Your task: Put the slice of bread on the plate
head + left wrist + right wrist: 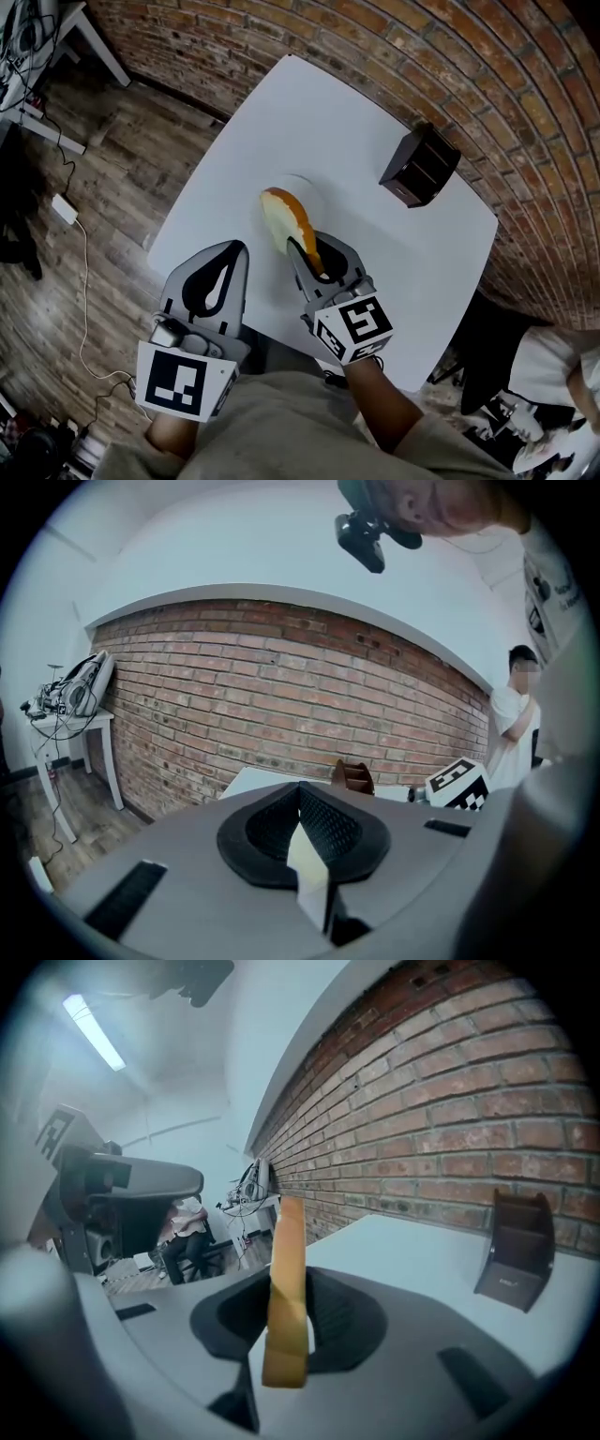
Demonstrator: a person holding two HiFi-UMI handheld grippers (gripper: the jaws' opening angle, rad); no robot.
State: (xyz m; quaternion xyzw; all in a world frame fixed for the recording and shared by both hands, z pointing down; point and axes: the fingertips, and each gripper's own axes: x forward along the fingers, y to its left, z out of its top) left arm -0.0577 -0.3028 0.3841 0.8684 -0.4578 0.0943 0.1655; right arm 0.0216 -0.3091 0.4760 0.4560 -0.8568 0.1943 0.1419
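A slice of bread point(284, 219) with a golden crust stands on edge between the jaws of my right gripper point(313, 249), which is shut on it. In the right gripper view the bread slice point(287, 1297) rises upright out of the right gripper point(292, 1288). The slice hangs just above a white plate point(311, 191) that barely shows against the white table point(281, 112). My left gripper point(238, 247) hovers over the table's near edge to the left, shut with nothing in it. In its own view the left gripper point(300, 789) has its tips together.
A dark brown slotted holder point(419, 165) stands at the table's far right, also visible as the brown holder point(516, 1251) in the right gripper view. Brick wall point(450, 56) runs behind the table. Cables and a white stand point(56, 56) lie on the wooden floor at left.
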